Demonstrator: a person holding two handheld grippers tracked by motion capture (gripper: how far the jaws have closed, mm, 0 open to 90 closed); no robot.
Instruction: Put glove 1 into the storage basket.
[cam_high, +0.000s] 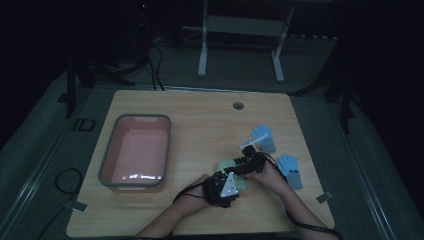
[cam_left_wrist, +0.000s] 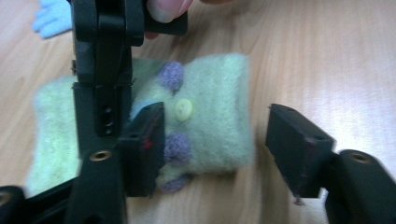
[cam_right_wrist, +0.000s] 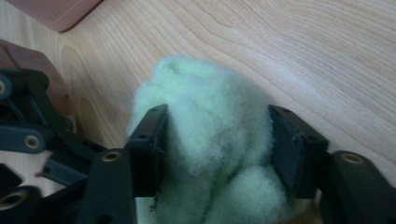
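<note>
A pale green fuzzy cloth piece with purple pompoms and a yellow button lies on the wooden table near its front. My left gripper is open over the green cloth. Its left pad lies on the fabric, and its right pad stands clear of the fabric's edge. My right gripper is shut on a bunched end of the green cloth, with both pads sunk into the fluff. In the high view the left gripper and right gripper are close together.
A pink bin with a grey rim stands to the left of the grippers. Two light blue gloves lie to their right, one of them at the glove's corner in the left gripper view. A cable hole sits at the table's far edge.
</note>
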